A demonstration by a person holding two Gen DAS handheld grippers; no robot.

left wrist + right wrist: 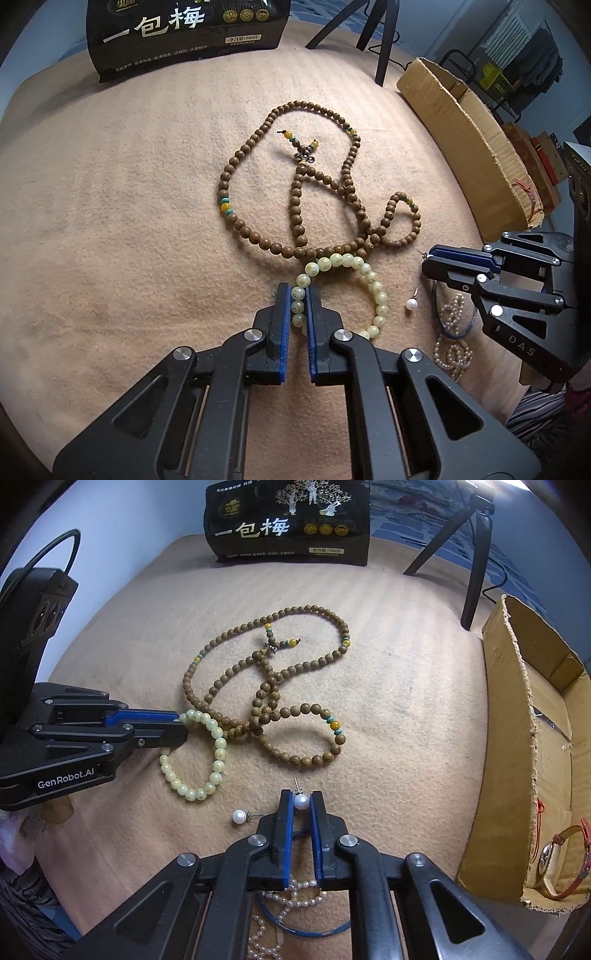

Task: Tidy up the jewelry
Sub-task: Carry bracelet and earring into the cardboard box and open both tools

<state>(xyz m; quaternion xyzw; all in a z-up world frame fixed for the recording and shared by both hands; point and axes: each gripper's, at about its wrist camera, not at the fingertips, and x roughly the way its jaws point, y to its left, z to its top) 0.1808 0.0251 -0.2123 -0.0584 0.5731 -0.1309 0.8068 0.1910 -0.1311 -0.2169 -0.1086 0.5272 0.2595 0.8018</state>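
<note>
Pale bracelet: my left tongs [298, 301] grip the ring of milky yellow-green beads [377, 291] at its left side, the blue pads pressed on both sides of two beads; each bead carries small gold marks.
Pearl earring: my right tongs [301, 805] are closed on one white pearl earring [301, 801], its thin metal post pointing away from me past the tips.
Second earring: a matching pearl [239, 816] lies free on the blanket, just left of the right tongs.
Wooden necklace: a long string of brown grained beads [295, 206] with some yellow and turquoise beads lies in crossed loops on the beige fuzzy blanket [129, 221]; the pale bracelet touches its near edge.
Only the right view: a watch with a red strap [565, 860] inside the cardboard box [517, 738].
Under the right tongs: a small pearl strand [295, 890] and a thin blue ring [306, 931].
Behind: a black snack bag [288, 524], glossy, with Chinese letters.
</note>
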